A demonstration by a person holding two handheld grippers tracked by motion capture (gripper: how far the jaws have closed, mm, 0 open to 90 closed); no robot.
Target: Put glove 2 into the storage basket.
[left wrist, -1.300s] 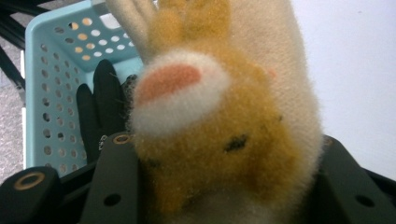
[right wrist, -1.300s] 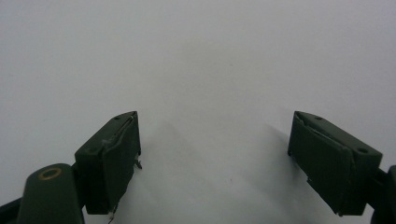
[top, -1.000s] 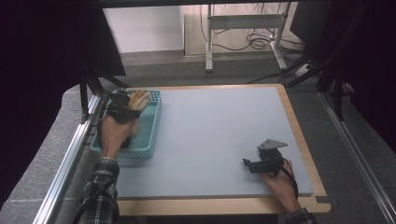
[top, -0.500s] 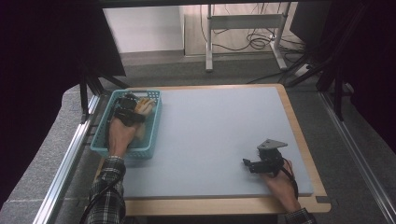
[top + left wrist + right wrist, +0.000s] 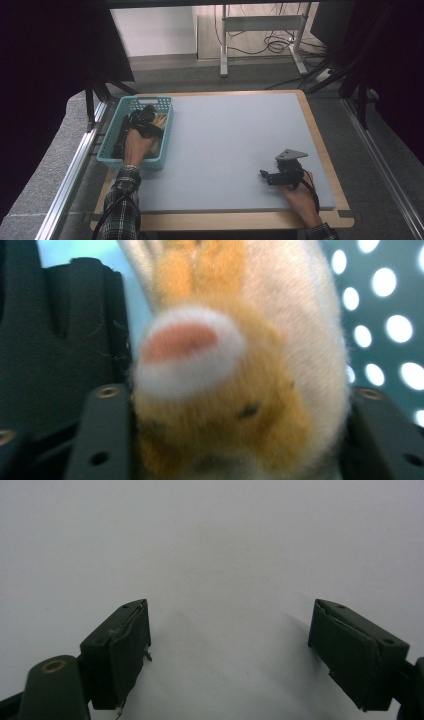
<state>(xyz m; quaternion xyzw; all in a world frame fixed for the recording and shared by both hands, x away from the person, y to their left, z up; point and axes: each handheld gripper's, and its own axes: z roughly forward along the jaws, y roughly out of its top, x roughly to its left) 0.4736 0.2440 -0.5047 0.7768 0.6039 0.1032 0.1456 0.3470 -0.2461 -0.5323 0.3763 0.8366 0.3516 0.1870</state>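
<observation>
High view overlooks the table (image 5: 230, 150); gripper views sit close.

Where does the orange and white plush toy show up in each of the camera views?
High view: the plush toy lies in the teal basket at the table's left, under the left tongs.
Left gripper view: it sits close up, centre, between the black jaws.
Right gripper view: bare grey mat.
Shared landmark: the basket's perforated wall.

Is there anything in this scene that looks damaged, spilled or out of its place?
Nothing stands out. The plush toy sits inside the teal basket between the left gripper fingers, whose jaws have just been opening. The right gripper rests open on the bare grey mat.
</observation>
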